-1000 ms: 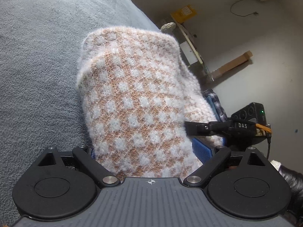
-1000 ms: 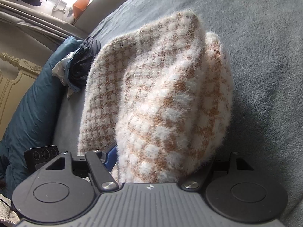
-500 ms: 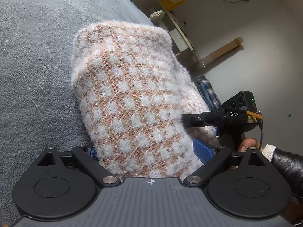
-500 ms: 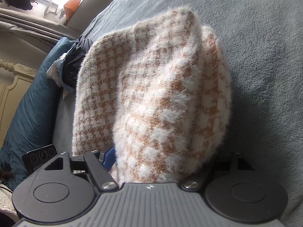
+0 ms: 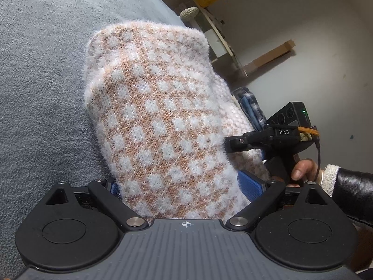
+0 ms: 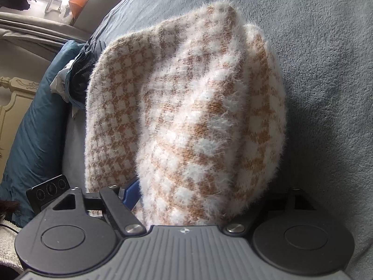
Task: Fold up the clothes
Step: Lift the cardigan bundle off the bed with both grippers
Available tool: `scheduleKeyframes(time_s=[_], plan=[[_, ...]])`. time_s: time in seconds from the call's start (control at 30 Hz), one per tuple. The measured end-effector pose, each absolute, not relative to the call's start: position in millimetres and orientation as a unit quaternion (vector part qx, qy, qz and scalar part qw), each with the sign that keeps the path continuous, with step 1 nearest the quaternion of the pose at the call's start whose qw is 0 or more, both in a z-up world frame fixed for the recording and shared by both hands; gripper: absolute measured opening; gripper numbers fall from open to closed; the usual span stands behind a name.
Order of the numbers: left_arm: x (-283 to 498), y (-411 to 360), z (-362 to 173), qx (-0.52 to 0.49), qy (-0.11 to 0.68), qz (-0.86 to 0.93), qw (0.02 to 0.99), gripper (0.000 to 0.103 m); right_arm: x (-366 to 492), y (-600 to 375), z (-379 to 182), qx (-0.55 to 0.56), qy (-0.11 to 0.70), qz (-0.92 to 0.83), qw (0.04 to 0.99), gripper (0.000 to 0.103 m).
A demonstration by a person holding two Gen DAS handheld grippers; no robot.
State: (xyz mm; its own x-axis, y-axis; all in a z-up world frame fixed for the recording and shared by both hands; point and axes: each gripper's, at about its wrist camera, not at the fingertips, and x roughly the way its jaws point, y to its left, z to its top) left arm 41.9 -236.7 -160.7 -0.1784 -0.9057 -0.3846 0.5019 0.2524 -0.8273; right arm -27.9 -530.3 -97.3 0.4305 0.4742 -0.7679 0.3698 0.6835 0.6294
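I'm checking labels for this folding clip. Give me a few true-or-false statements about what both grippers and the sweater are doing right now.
1. Both grippers hold the sweater. True: left gripper and right gripper are each shut on it.
2. The sweater is plain blue. False: it is tan-and-white checked.
3. The bed cover is grey. True.
4. The sweater lies flat and spread out. False: it hangs bunched from the grippers.
5. A bare floor shows beside the bed. True.
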Motion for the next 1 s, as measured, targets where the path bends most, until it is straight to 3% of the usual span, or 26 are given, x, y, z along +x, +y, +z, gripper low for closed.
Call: scheduleKeyframes(time_s=[0.37, 1.0], plan=[[38, -244, -164, -0.171, 0.511, -0.571, 0.619, 0.093, 1, -532, -101, 0.384, 0.595, 0.062, 0.704, 0.081], [7, -254, -143, -0.137, 0.497, -0.507, 0.691, 0.092, -25, -539, -105, 0.385, 0.525, 0.13, 0.748, 0.08]])
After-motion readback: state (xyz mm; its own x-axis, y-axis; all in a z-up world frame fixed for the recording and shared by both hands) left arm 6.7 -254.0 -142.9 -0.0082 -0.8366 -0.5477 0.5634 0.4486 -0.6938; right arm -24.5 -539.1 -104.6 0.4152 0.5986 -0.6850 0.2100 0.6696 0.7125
